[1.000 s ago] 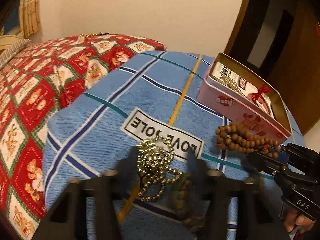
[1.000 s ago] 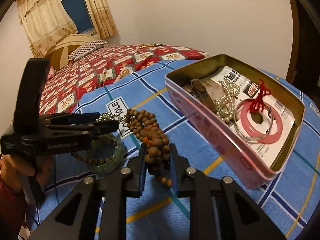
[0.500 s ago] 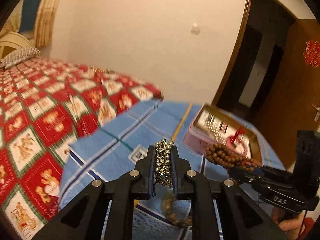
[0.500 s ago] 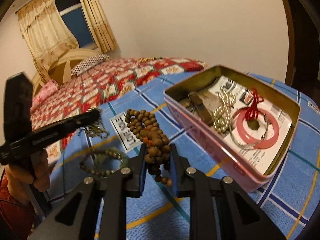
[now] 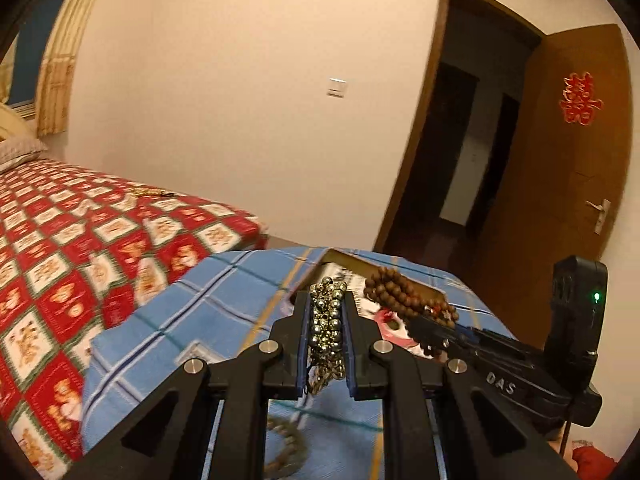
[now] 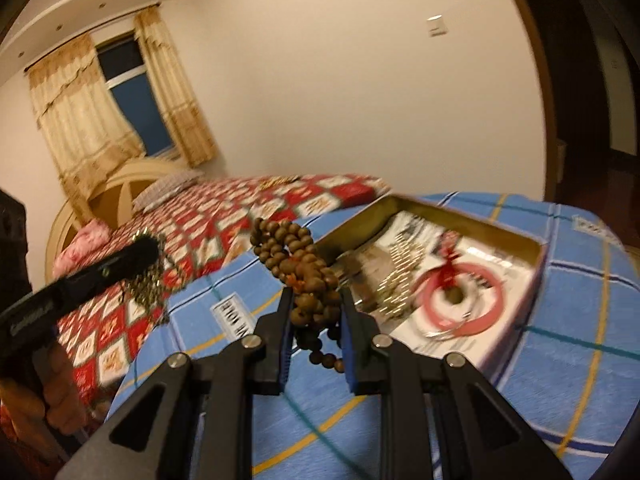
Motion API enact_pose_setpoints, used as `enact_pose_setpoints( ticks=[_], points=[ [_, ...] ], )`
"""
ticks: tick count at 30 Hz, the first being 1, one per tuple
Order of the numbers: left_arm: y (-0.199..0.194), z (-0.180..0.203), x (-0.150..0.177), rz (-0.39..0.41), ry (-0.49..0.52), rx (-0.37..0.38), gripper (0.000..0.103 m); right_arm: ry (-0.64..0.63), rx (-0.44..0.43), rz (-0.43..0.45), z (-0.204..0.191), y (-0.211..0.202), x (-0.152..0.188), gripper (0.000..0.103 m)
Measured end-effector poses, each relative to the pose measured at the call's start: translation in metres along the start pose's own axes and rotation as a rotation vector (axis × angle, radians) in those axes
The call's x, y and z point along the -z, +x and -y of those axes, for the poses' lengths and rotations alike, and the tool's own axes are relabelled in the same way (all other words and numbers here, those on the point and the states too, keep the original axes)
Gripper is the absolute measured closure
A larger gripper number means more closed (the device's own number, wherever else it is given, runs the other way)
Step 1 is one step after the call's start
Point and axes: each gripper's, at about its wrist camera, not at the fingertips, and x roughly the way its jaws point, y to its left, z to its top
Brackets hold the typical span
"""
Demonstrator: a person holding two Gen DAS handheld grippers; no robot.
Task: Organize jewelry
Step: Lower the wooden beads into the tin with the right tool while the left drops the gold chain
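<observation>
While pinched between the narrow jaws of the left gripper (image 5: 326, 300), hangs as one bunch: a single gold bead chain (image 5: 326, 328), pressed by both blue pads, with loose loops drooping below the fingers. Lifted clear of the blue checked cloth (image 5: 224, 300) underneath.

Same picture at the right gripper (image 6: 315, 294): jaws drawn close, clamped on one string of brown wooden beads (image 6: 288, 248). Most of the string piled above and beyond the fingertips, with a short tail trailing down between the pads. Also off the cloth.

Two grippers in all, one piece of jewelry each. Right gripper just to the right of the left one in the left wrist view, tips near each other but apart.

Directly ahead of the right gripper, slightly to its right: one open tin (image 6: 460, 216), pink outside, gold inside, flat on the cloth. Inside, over printed paper: one pink ring (image 6: 498, 300), one red knotted cord (image 6: 450, 264) across it, one pale bead strand (image 6: 400, 276), blurred. Anything more in there too smeared to count.

Below the left gripper, on the cloth: one loop of beads (image 5: 288, 448), blurred, colour hard to tell.

Off to the left of both tools: one bed under a red patterned quilt (image 5: 80, 240). One hand (image 6: 60, 392) around the left gripper's handle.
</observation>
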Motion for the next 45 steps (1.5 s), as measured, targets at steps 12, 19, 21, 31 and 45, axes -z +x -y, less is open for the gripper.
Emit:
enact_pose_setpoints(
  ticks=[12,19,21,31,45],
  points=[
    [0.063,0.040,-0.024,0.029,0.015,0.102,0.089,0.020,0.268,0.115,0.049,-0.006,-0.031,0.079],
    [0.104,0.051,-0.028,0.007,0.024,0.109,0.089,0.034,0.302,0.058,0.068,0.022,-0.036,0.079],
    [0.113,0.053,-0.028,0.000,0.026,0.104,0.089,0.030,0.317,0.054,0.072,0.023,-0.035,0.079],
    [0.159,0.048,-0.015,-0.073,0.029,0.024,0.089,0.066,0.318,-0.036,0.094,0.043,-0.035,0.079],
    [0.182,0.044,0.003,-0.179,0.073,-0.110,0.089,0.044,0.291,-0.100,0.097,0.052,-0.034,0.079]
  ],
)
